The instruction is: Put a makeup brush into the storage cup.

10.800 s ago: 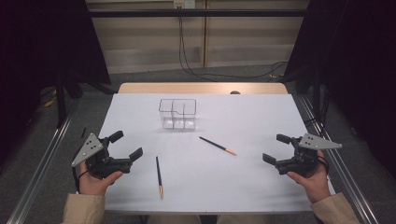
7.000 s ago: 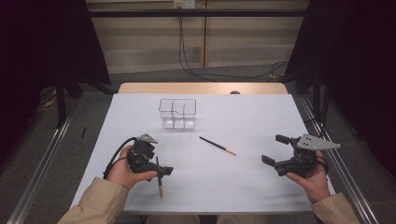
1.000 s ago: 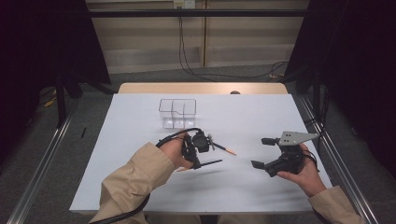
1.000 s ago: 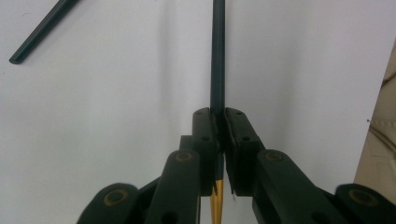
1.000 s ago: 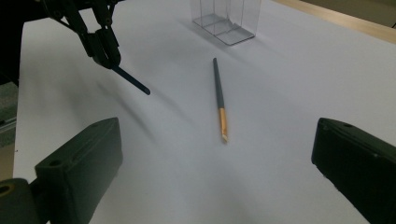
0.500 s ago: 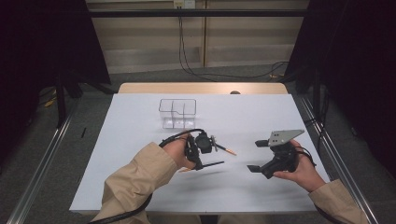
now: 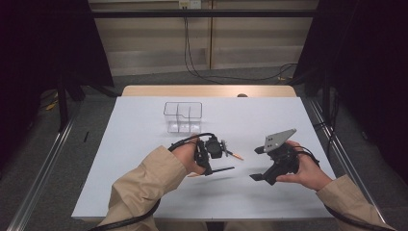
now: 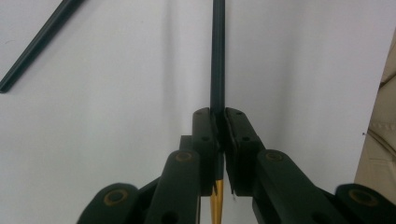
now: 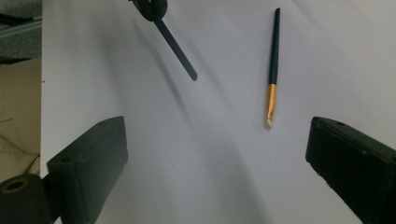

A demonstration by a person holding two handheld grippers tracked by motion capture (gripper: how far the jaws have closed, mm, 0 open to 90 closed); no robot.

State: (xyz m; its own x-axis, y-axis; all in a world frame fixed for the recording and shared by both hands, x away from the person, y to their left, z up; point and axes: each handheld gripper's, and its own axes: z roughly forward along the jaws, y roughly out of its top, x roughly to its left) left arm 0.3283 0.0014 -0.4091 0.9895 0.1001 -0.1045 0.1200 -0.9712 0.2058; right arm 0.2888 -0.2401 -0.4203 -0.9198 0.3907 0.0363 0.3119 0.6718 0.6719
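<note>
Two brushes: left gripper (image 7: 210, 155) jaws clamp one brush (image 8: 217, 60); right gripper (image 7: 262, 163) jaws gape empty near the other brush (image 9: 272, 70).

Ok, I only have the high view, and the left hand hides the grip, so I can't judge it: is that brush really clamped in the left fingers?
Observer: Yes. In the left gripper view the left gripper is shut on the dark shaft of the held brush, just beyond its gold band.
Operator: And the right one, is it open?
Observer: In the right gripper view the right gripper stands wide open and holds nothing.
Operator: How does the other brush lie for it?
Observer: The loose brush lies flat on the white table, with its gold band and pale tip pointing toward the right gripper.
</note>
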